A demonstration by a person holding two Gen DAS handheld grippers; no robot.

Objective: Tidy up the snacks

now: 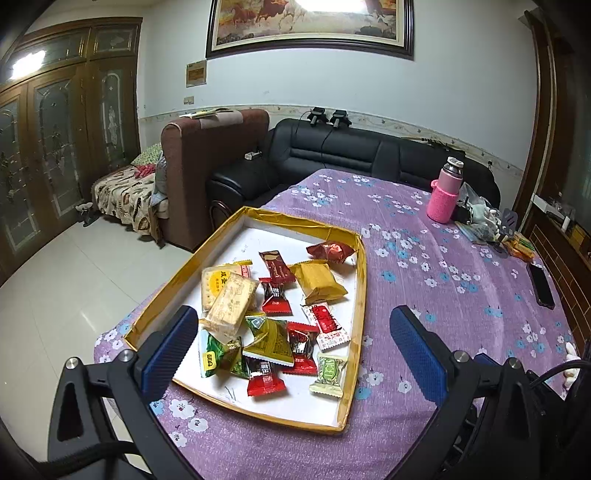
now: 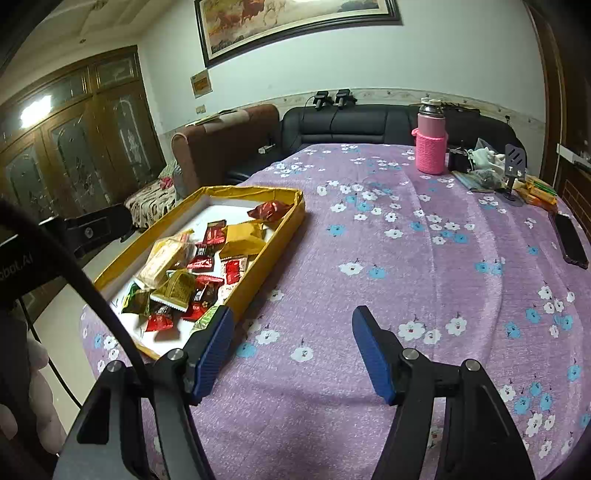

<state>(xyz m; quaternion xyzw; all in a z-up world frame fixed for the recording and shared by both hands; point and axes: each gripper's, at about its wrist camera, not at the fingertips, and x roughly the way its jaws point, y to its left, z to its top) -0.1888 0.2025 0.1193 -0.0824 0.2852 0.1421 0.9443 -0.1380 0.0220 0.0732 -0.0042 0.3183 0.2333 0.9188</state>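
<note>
Evidently both hand-held grippers, left [image 1: 291, 345] and right [image 2: 291, 347], wide and empty above the snack tray [image 1: 360, 295].

Bright indoor light, overhead by the look of it: glare burns out the top of the framed painting [image 1: 310, 22] and flashes off the cabinet glass [image 1: 27, 64]. Heavy fisheye bending, dark vignetted corners. Tablecloth [image 2: 406, 258] evenly lit, shadows soft, focus sharp throughout.
</note>
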